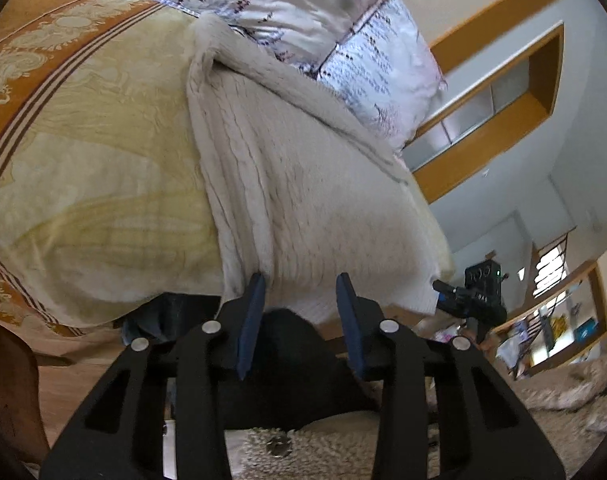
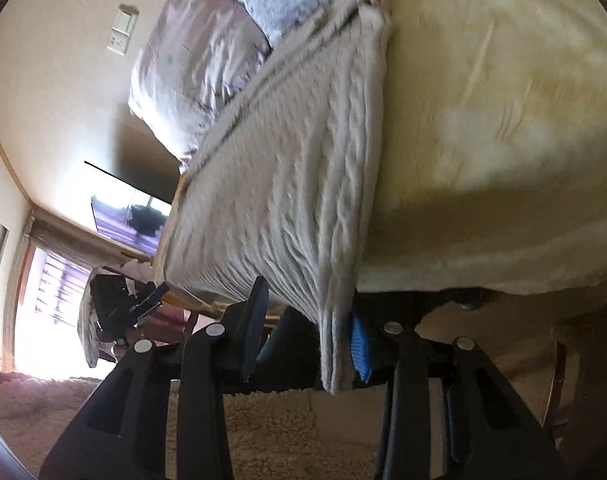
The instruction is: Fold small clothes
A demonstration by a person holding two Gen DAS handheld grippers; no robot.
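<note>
In the left wrist view, at nine o'clock, a bedcover (image 1: pixel 83 152) of smooth pale yellow cloth with an ochre border of cream scrollwork and dark stripes drapes over the mattress edge. Centre frame, lying on that cover, is the knit garment (image 1: pixel 287 184): off-white, fuzzy, ribbed with cable-like ridges running lengthwise, its near hem hanging at the bed's edge. One side is folded over along a diagonal, forming a thick rolled band from eleven toward three o'clock. At twelve to one o'clock a satiny pillow (image 1: pixel 303 4) in pale pink and white with dark printed marks rests just beyond the garment, touching its far end. At six o'clock the left gripper (image 1: pixel 301 300) holds its blue-padded black fingers spread apart, the hem just ahead of the tips and nothing between them. At four o'clock the other gripper (small and dark against the room) sits by the hem's corner, and a wooden wall niche (image 1: pixel 503 92) shows at two o'clock. A shaggy beige rug (image 1: pixel 323 444) lies below. In the right wrist view the pillow (image 2: pixel 191 68) sits at ten o'clock, the garment (image 2: pixel 287 184) runs down the centre with soft blur, and the bedcover (image 2: pixel 503 140) fills three o'clock. The right gripper (image 2: pixel 307 320) at six o'clock has its fingers spread too; a bunched corner of the hem hangs down between them, lying against the right pad (image 2: pixel 361 354), not pinched.
</note>
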